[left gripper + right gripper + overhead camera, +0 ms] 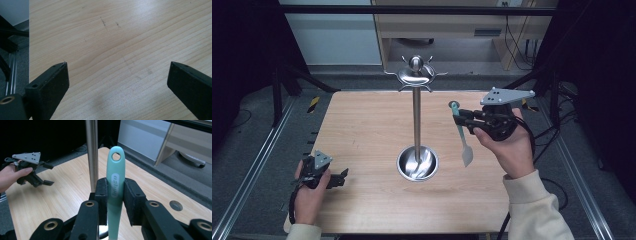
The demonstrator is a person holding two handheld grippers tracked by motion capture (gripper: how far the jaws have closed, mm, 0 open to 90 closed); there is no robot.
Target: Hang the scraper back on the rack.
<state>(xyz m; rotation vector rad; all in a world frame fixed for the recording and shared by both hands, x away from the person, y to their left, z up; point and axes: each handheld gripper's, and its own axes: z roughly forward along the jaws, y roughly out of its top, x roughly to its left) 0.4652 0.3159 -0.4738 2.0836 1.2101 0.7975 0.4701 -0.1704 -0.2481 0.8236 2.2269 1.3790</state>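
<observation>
A steel utensil stand (416,117) rises from the middle of the wooden table (362,130), with a round dish base (417,163) and hooks around its top (416,75). My right gripper (462,118) is shut on the teal handle of a spatula (460,131), held in the air right of the pole; the pale blade (467,155) hangs down. In the right gripper view the handle (115,187) stands upright between the jaws, its hanging hole (116,156) at the top, the pole (92,155) just behind. My left gripper (343,176) rests open at the table's near left corner, holding nothing.
The left gripper view looks down on bare wood (120,50) with the table's left edge and a metal frame rail (11,70) beside it. A wooden cabinet (447,30) stands beyond the table's far edge. Dark frame posts flank both sides.
</observation>
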